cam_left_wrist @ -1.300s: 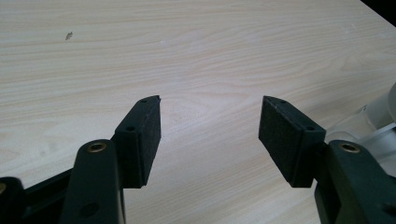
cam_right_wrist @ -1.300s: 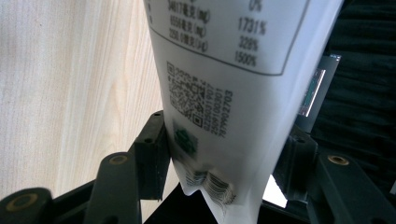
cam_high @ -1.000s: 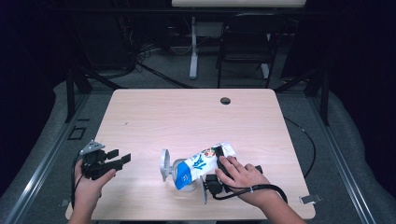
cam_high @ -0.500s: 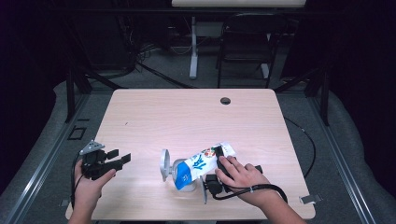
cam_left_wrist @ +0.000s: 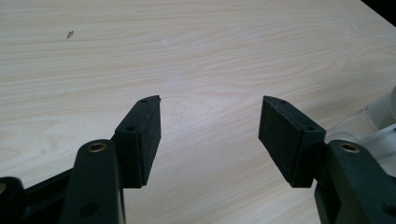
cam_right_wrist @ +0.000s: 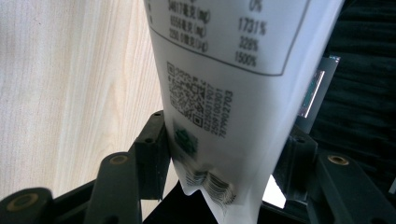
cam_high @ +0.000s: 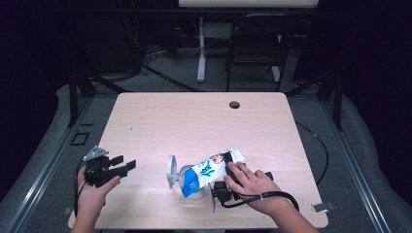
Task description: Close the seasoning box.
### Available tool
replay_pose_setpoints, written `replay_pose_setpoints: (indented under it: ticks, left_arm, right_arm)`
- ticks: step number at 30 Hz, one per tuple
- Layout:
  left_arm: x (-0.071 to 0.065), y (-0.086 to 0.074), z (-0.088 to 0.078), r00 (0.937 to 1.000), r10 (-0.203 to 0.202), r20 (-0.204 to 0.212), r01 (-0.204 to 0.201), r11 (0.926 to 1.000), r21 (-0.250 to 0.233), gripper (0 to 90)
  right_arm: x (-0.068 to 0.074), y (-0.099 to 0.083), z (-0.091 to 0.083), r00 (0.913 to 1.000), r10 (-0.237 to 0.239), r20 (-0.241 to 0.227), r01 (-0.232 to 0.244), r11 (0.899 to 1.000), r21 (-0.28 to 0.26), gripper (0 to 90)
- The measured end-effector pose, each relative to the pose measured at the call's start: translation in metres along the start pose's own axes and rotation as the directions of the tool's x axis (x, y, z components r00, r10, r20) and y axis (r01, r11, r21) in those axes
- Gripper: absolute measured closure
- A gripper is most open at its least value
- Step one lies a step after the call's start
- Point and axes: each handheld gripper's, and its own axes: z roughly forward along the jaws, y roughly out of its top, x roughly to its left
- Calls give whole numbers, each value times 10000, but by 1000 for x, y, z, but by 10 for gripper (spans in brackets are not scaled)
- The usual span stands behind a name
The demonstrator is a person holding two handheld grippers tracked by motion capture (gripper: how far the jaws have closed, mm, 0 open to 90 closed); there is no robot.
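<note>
Pouch (cam_high: pixel 210 171) lies tilted over a clear jar (cam_high: pixel 190 184), seemingly clamped in the right gripper (cam_right_wrist: pixel 224 154); left gripper (cam_left_wrist: pixel 210 135) gapes empty, near left.

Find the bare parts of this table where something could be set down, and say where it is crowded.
Free: the far half of the table up to the grommet hole. Crowded: the near edge, where the pouch in the right tongs tips over a glass.

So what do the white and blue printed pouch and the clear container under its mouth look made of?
White and blue printed pouch: flexible plastic film, probably, glossy; it creases between the right gripper jaws. Clear container: transparent, glass or hard plastic, can't tell which.
</note>
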Motion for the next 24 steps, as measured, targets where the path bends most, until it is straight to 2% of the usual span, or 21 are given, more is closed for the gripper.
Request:
replay_pose_setpoints:
  ticks: [24]
  left_arm:
    - [1,-1,0,10000,-52,-49,52,10000,-40,394]
  right_arm:
    - [-1,0,0,9999,-142,-2,142,9999,27,461]
